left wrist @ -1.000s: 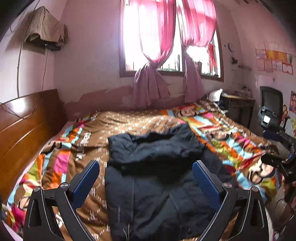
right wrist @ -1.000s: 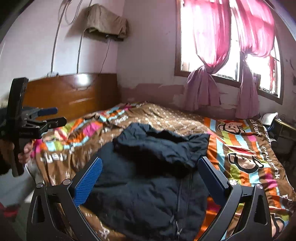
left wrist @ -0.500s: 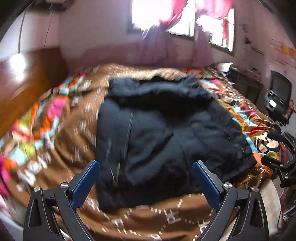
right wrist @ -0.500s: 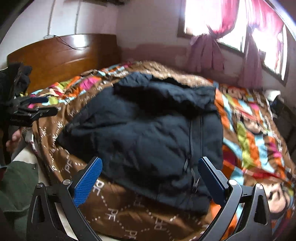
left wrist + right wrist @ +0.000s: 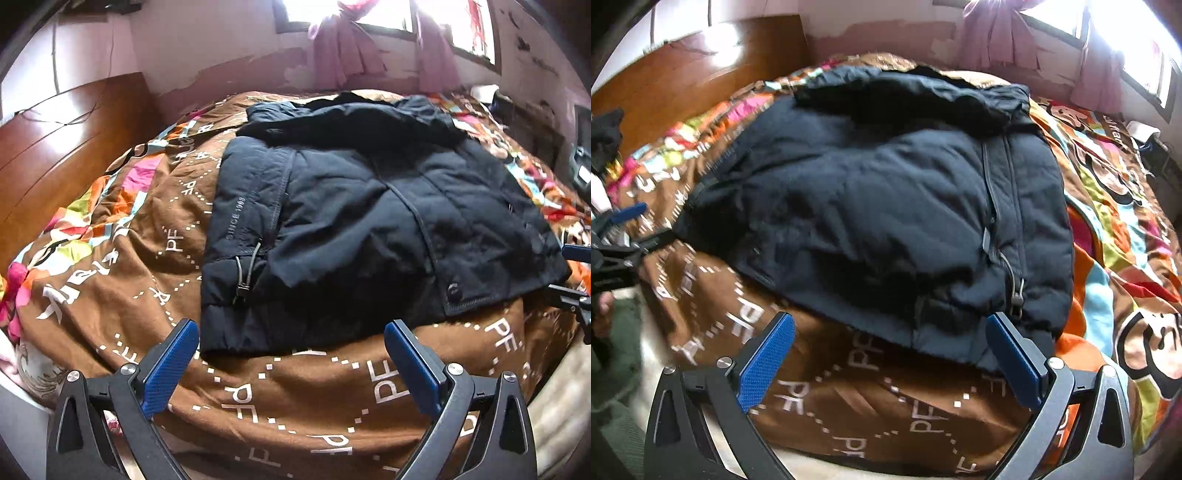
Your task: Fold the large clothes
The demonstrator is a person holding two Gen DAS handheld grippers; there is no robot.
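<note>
Two grippers, each with blue-padded fingers spread wide and holding nothing, face one dark navy padded jacket (image 5: 362, 221) laid out on a bed. From left to right in the left wrist view: a wooden headboard (image 5: 62, 147), a brown bedspread (image 5: 147, 258) printed with white "PF" letters and bright cartoon panels, then the jacket at the middle of the bed, its hood toward the window wall and its hem toward the camera. The left gripper (image 5: 291, 362) hovers just short of the hem, over bare bedspread, its left pad near the jacket's lower left corner. In the right wrist view, the right gripper (image 5: 890, 354) stands near the hem, its right finger (image 5: 1015, 358) overlapping the jacket's corner below the zipper and drawcord toggle (image 5: 1017, 291).
</note>
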